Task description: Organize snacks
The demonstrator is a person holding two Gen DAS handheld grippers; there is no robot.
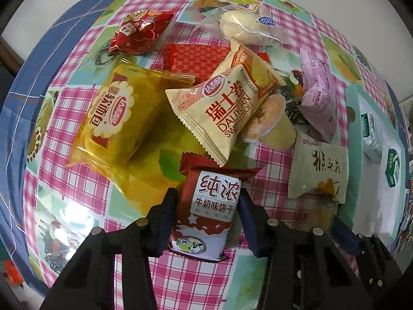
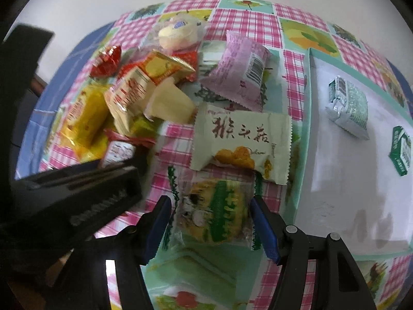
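Note:
My left gripper (image 1: 207, 201) is shut on a dark red and white milk biscuit packet (image 1: 206, 209) at the near edge of a snack pile. Behind it lie a yellow bread pack (image 1: 116, 118), a cream Swiss roll pack (image 1: 224, 108), a jelly cup (image 1: 271, 124) and a pale green packet (image 1: 318, 170). My right gripper (image 2: 210, 219) is shut on a clear green-edged cake packet (image 2: 215, 214) just above the tablecloth. The pale green packet (image 2: 240, 142) lies right behind it. The left gripper body (image 2: 77, 196) shows at the left of the right wrist view.
A white tray (image 2: 348, 180) with a teal rim stands at the right and holds a silver-green packet (image 2: 348, 106) and a green carton-print packet (image 2: 401, 149). A pink packet (image 2: 237, 77), red packets (image 1: 139, 31) and a clear-wrapped bun (image 1: 247, 25) lie farther back on the checked tablecloth (image 1: 77, 180).

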